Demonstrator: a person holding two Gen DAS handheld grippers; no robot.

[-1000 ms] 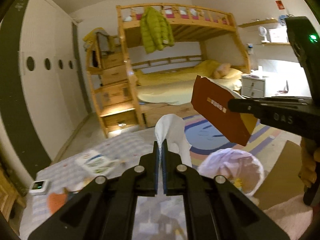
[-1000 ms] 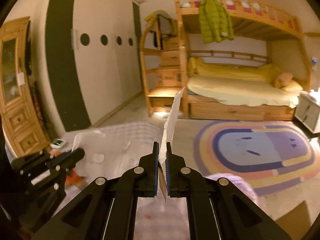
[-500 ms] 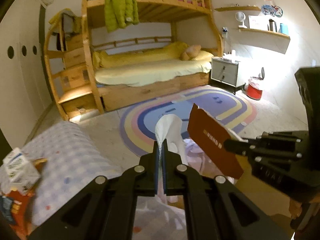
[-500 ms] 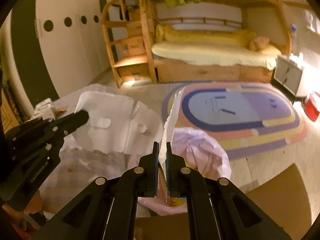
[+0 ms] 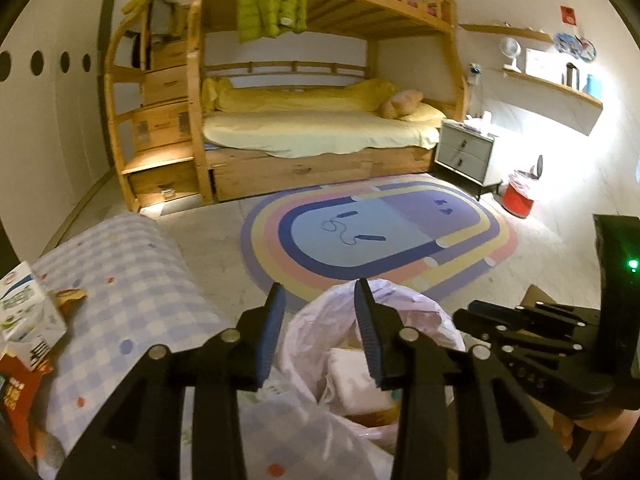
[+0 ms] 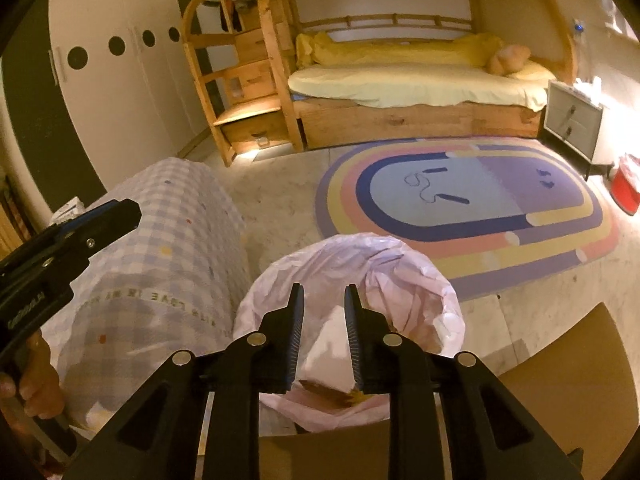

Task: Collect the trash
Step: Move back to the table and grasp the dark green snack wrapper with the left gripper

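bench (image 5: 132,280) at left under a blue-white checked cloth (image 6: 176,240) that hangs over its front edge. on it at far left: a white milk carton (image 5: 24,312), a yellowish scrap (image 5: 70,296) just beside it, red packaging (image 5: 16,396) nearer the camera. pale floor (image 6: 280,196) carries a striped oval rug (image 6: 472,208), a bin lined with a pink bag (image 6: 360,264) beside the bench, and a red bin (image 5: 518,200) near the nightstand (image 5: 466,152).
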